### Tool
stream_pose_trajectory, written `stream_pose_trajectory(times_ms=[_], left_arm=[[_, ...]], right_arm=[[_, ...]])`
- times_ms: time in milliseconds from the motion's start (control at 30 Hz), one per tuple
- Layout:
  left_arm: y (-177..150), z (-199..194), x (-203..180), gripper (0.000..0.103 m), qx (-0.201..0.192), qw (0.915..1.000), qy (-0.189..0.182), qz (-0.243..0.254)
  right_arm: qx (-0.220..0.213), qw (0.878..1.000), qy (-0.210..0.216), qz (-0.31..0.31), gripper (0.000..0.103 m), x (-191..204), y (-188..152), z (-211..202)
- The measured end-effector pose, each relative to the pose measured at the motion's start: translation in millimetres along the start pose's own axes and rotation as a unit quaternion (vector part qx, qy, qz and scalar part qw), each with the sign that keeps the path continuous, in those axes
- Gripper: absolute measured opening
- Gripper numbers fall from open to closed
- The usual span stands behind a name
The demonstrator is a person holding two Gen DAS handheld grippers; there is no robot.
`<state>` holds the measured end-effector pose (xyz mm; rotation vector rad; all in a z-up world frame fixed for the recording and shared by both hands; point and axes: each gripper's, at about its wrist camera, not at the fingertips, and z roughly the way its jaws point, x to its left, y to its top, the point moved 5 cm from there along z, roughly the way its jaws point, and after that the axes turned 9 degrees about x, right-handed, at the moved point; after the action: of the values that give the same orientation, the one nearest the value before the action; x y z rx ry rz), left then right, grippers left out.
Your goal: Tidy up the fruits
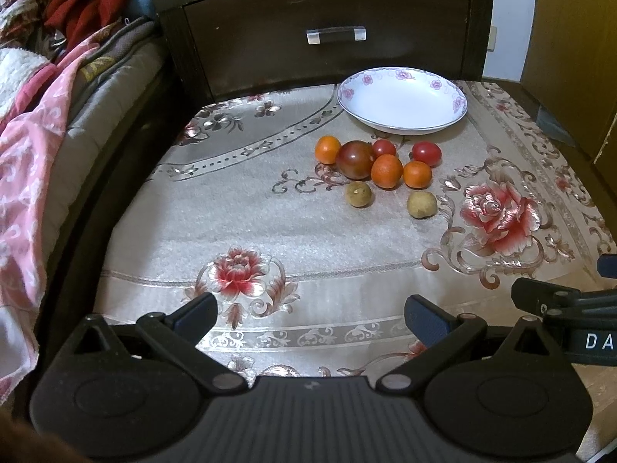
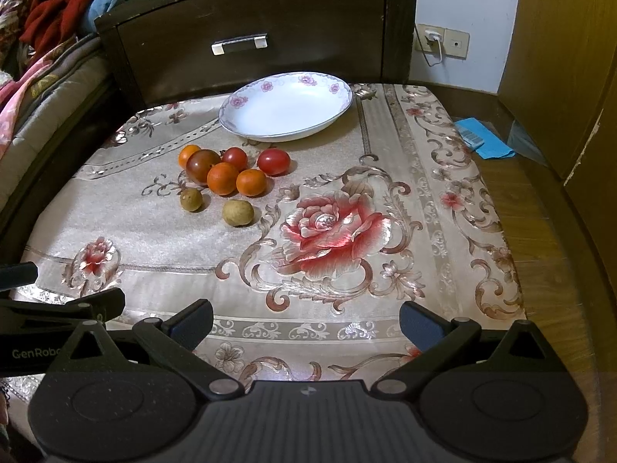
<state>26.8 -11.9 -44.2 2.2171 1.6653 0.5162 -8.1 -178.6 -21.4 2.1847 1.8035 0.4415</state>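
A white floral plate [image 1: 401, 123] [image 2: 285, 131] sits empty at the far side of the floral cloth. In front of it lies a cluster of fruit: three small oranges [image 1: 386, 171] [image 2: 222, 178], a dark red-brown tomato [image 1: 355, 159] [image 2: 201, 164], two red cherry tomatoes [image 1: 427, 153] [image 2: 273, 161] and two tan longans [image 1: 422, 204] [image 2: 238, 212]. My left gripper [image 1: 310, 314] is open and empty near the table's front edge. My right gripper [image 2: 306, 318] is open and empty beside it, to its right.
A dark wooden nightstand [image 1: 324, 34] [image 2: 250, 38] stands behind the plate. A bed with blankets [image 1: 34, 123] lies to the left. A wall socket with a plug [image 2: 432, 38] and a blue cloth [image 2: 482, 139] on the floor are at the right.
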Motion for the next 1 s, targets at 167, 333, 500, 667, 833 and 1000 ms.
stream_pose_trajectory(times_ms=[167, 333, 500, 667, 833, 1000], left_arm=[[0.3, 0.5, -0.9, 0.103, 0.001, 1.0000, 0.002, 0.002], [0.3, 0.6, -1.1, 0.103, 0.001, 1.0000, 0.003, 0.002], [0.4, 0.8, -1.2, 0.103, 0.002, 1.0000, 0.004, 0.002], [0.1, 1.1, -2.1, 0.103, 0.002, 1.0000, 0.005, 0.004], [0.2, 1.1, -2.2, 0.103, 0.002, 1.0000, 0.005, 0.004], [0.1, 1.2, -2.2, 0.103, 0.002, 1.0000, 0.005, 0.004]], right_arm=[[0.001, 1.000, 0.000, -0.001, 0.096, -0.2, -0.2, -0.1], [0.000, 1.000, 0.000, -0.001, 0.096, -0.1, -0.3, 0.2], [0.000, 1.000, 0.000, -0.001, 0.096, -0.6, -0.4, 0.4], [0.000, 1.000, 0.000, -0.001, 0.096, -0.8, -0.4, 0.3], [0.000, 1.000, 0.000, -0.001, 0.096, -0.7, -0.4, 0.2], [0.000, 1.000, 0.000, -0.001, 0.096, -0.6, -0.3, 0.2]])
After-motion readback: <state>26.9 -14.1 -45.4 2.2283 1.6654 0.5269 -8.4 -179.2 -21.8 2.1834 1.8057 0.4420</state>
